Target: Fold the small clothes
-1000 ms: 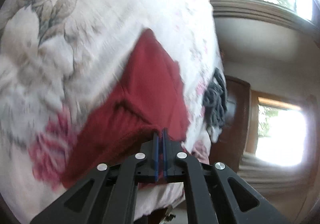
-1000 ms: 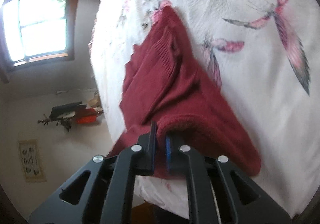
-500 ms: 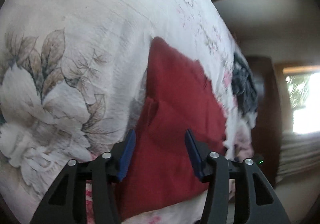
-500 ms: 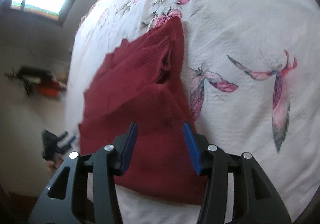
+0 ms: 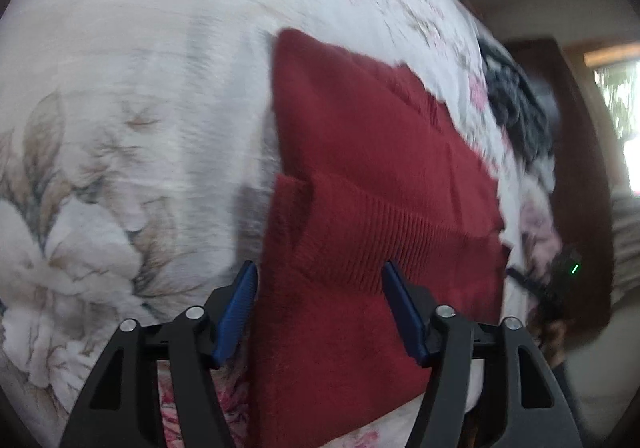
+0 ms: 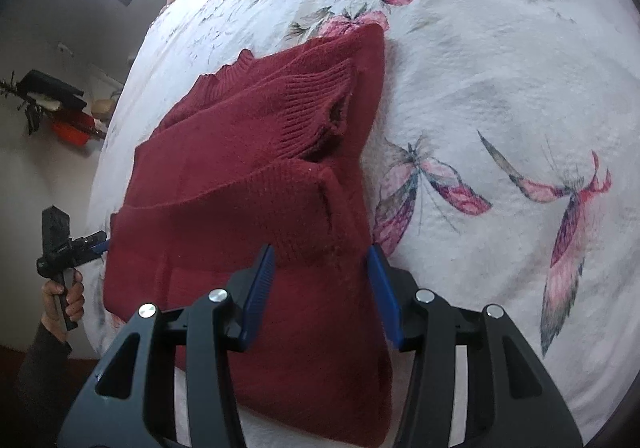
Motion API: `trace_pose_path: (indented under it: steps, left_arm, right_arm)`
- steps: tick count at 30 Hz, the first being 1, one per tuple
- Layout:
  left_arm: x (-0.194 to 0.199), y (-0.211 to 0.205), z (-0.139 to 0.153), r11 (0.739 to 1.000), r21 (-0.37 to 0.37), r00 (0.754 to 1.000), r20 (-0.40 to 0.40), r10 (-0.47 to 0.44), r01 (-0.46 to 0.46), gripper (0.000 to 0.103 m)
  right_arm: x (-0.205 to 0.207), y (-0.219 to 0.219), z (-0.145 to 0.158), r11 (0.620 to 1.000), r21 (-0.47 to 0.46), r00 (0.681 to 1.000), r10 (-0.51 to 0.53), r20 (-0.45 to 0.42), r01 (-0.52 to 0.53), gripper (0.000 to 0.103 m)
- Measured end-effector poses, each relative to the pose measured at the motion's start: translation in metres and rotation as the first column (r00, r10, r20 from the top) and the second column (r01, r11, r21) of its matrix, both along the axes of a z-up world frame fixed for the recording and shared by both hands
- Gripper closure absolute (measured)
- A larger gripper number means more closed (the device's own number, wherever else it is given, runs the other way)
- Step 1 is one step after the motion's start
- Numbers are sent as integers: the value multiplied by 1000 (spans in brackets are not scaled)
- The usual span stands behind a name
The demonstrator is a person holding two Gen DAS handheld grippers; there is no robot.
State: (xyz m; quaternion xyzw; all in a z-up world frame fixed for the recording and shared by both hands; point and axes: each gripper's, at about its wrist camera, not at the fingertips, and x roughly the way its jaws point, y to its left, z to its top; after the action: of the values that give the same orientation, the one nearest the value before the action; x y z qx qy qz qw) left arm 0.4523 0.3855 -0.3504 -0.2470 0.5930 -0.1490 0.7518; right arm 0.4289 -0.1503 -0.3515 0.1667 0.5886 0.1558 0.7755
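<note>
Now both claws, left claw and right claw, gape released above the folded dark-red knitted sweater; its loose ribbed cuff at frame centre could snag and unfold it.

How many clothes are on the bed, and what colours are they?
Red clothes: 1, the sweater
Dark grey clothes: 1, a crumpled bundle near the bed's far edge; too blurred to tell what it is
Total: 2
</note>
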Motion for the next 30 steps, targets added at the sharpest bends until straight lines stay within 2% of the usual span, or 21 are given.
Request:
trace_pose_path:
  steps: [2, 3, 4, 5, 7, 8, 12, 14, 16, 18, 23, 30]
  left_arm:
    - [-2, -5, 3, 999, 42, 1000, 20, -22, 21, 69]
    - [-4, -6, 5, 998, 54, 999, 30, -27, 25, 75]
    - [-5, -8, 6, 997, 63, 999, 38, -36, 33, 87]
    - [-7, -9, 8, 996, 76, 998, 50, -42, 38, 89]
    - [-11, -13, 13, 994, 100, 996, 80, -47, 39, 91]
    - [-13, -13, 15, 994, 100, 995, 91, -44, 35, 91]
    - [-18, -13, 18, 995, 96, 993, 115, -35, 24, 91]
    - [-18, -11, 15, 995, 97, 993, 112, -28, 17, 92]
    - [-19, -8, 15, 996, 89, 993, 114, -16, 6, 92]
    - [-21, -6, 19, 996, 85, 991, 131, -8, -4, 92]
    - [-37, -8, 48, 998, 59, 977, 212, 15, -28, 93]
    - [-49, -4, 115, 998, 55, 928, 372, 2, -24, 93]
  right_arm:
    - [0, 2, 1, 1000, -17, 1000, 16, 15, -16, 55]
    - [0, 5, 1, 999, -28, 999, 31, 22, -30, 55]
    - [0, 8, 2, 998, -48, 998, 46, 33, -44, 57]
    - [0, 10, 3, 997, -59, 998, 54, 39, -52, 58]
    - [-2, 15, 4, 993, -89, 995, 79, 56, -74, 68]
    - [-2, 16, 3, 992, -97, 995, 85, 56, -80, 69]
    - [-1, 14, 0, 985, -160, 995, 71, 73, -59, 67]
    - [2, 14, -3, 988, -142, 996, 68, 64, -59, 67]
    - [3, 17, -4, 988, -137, 995, 84, 58, -76, 87]
    - [0, 24, 1, 978, -183, 990, 112, 81, -96, 96]
    - [-15, 27, 26, 975, -206, 982, 113, 151, -80, 98]
    - [-30, 21, 87, 978, -206, 949, 98, 299, -36, 98]
